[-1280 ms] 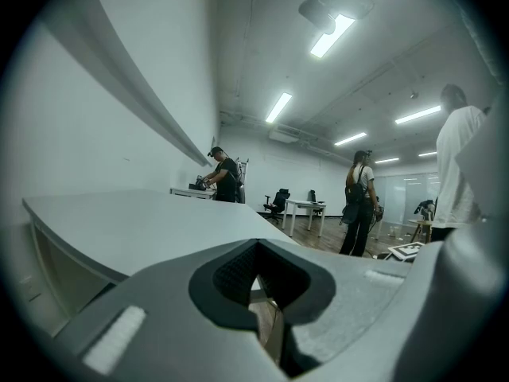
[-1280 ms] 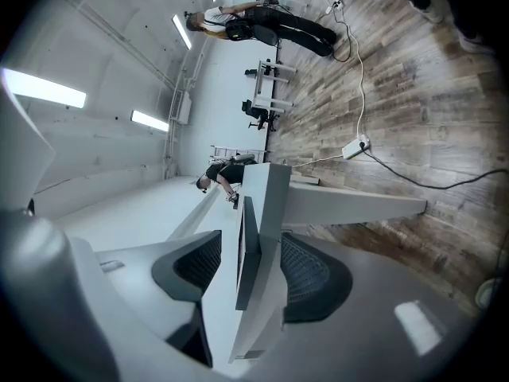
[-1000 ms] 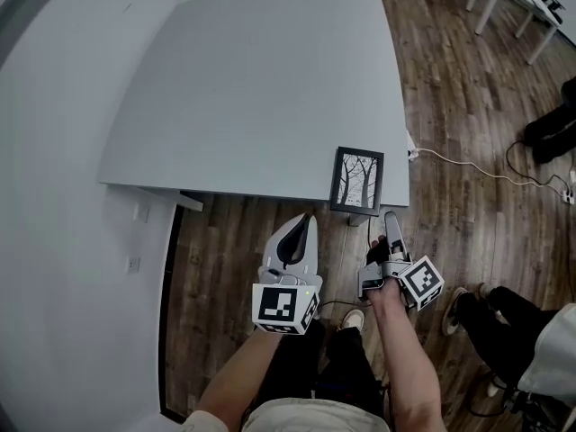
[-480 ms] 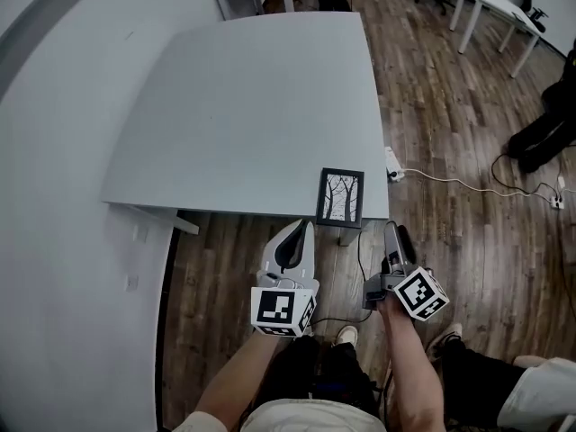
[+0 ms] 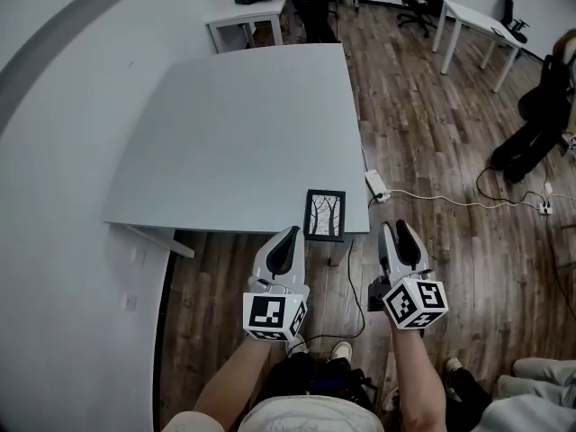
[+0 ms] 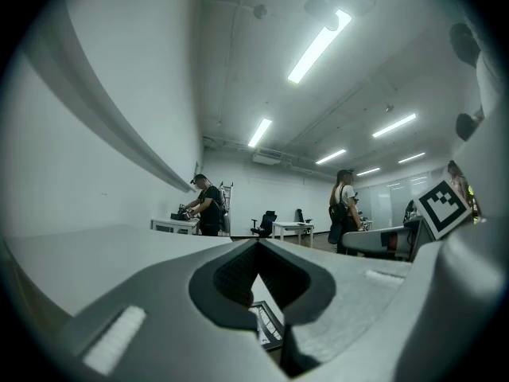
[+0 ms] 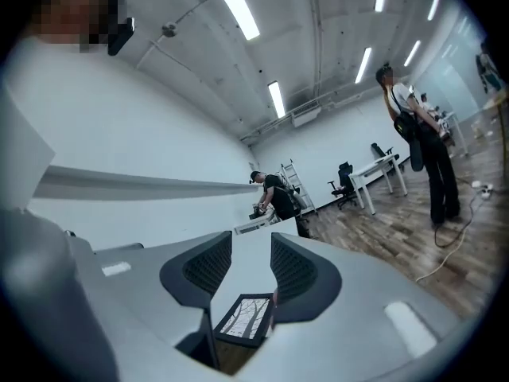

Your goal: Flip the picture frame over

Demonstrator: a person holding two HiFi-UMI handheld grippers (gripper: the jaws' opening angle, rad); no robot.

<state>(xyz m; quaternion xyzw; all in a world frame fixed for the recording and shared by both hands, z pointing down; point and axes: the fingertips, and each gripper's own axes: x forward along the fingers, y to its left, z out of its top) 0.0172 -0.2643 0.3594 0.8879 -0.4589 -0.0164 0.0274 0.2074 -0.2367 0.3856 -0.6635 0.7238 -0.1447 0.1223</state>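
A grey table (image 5: 243, 133) stands on the wooden floor (image 5: 432, 151); a picture frame (image 5: 325, 214) lies flat at its near right corner, picture side up.

Wide tabletop (image 5: 234, 133) beyond picture frame (image 5: 324, 215)

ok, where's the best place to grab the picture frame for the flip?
Take the near short edge of the picture frame, coming in level from the person's side. It lies flat, picture up, at the near right corner of the table; that edge seems to overhang slightly, so a jaw could slip under.
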